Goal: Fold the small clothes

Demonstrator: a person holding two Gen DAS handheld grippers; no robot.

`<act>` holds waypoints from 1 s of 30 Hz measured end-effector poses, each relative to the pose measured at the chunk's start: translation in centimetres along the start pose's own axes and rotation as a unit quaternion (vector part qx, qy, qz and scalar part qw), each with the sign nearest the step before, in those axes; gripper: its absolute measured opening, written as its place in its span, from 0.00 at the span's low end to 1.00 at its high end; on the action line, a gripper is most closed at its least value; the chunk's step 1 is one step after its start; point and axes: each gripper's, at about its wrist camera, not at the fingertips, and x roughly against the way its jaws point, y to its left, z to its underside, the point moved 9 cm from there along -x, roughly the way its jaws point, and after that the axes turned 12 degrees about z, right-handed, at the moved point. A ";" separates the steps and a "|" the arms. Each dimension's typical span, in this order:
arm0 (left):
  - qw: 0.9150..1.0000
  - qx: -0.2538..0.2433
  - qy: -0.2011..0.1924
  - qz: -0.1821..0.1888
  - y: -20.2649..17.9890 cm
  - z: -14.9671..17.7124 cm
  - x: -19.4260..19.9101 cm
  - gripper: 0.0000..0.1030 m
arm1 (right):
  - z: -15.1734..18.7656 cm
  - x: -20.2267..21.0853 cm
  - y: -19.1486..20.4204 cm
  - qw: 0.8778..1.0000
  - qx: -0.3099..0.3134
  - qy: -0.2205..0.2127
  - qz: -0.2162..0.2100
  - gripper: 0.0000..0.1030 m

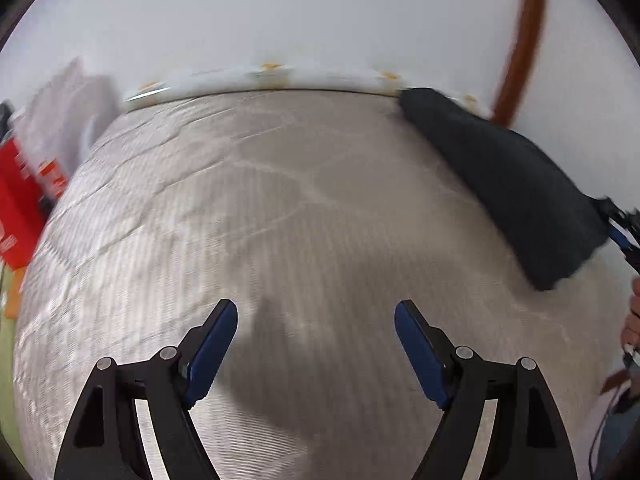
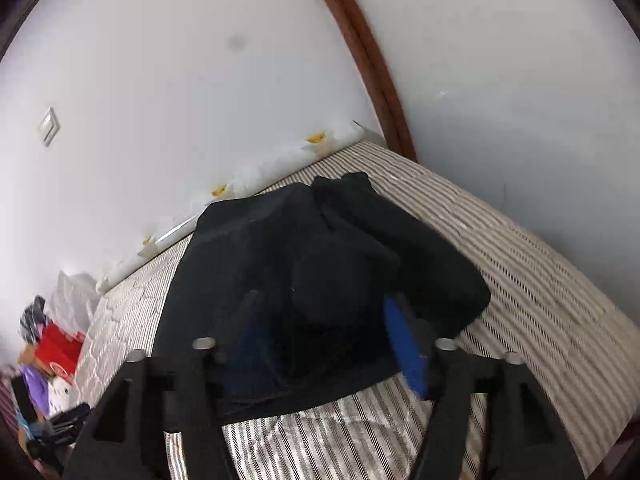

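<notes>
Left gripper (image 1: 316,344) hovers spread and empty over the striped mattress (image 1: 260,200) while our right gripper (image 2: 332,344) straddles the dark garment (image 2: 304,264) lying near the wall, grip uncertain; we judge folding is underway, next needing a firm edge pinch.

A bedroom in a home.
A striped quilted mattress (image 2: 520,248) sits against a plain white wall (image 2: 160,80) bearing a light switch (image 2: 49,126); a flower-print sheet (image 2: 256,176) edges it, and bags and a red box (image 2: 60,346) are piled alongside.
</notes>
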 end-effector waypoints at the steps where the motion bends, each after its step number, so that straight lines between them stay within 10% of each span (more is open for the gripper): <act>1: 1.000 -0.009 0.003 0.012 -1.5 -0.2 -0.5 0.77 | -0.1 -0.3 -0.1 1.000 0.005 0.001 0.004 0.68; 5: 0.998 -0.034 0.014 0.054 -6.3 -0.5 -2.2 0.77 | -0.4 -3.1 -0.7 0.999 0.004 0.016 0.035 0.67; 10: 0.991 -0.078 0.031 0.104 -12.9 0.0 -4.5 0.77 | -0.3 -6.6 -0.6 0.998 0.009 0.060 0.032 0.28; 15: 0.989 -0.115 0.031 0.092 -17.1 0.1 -7.0 0.77 | -2.9 -2.2 -0.8 0.998 0.040 -0.042 -0.028 0.13; 18: 0.988 -0.118 0.038 0.089 -18.3 0.0 -8.0 0.77 | -3.8 -0.8 -3.3 0.996 0.012 -0.084 0.000 0.13; 23: 0.987 -0.132 0.028 0.085 -20.4 -0.4 -8.7 0.77 | -1.7 -5.1 -6.7 1.000 -0.006 0.002 0.024 0.19; 28: 0.988 -0.137 0.021 0.075 -21.3 -1.0 -9.7 0.76 | -1.6 -5.2 -7.9 0.996 0.010 0.004 0.085 0.61; 30: 0.990 -0.127 0.021 0.063 -21.2 -1.1 -10.5 0.75 | -1.3 -5.7 -8.5 0.996 0.011 0.019 0.091 0.63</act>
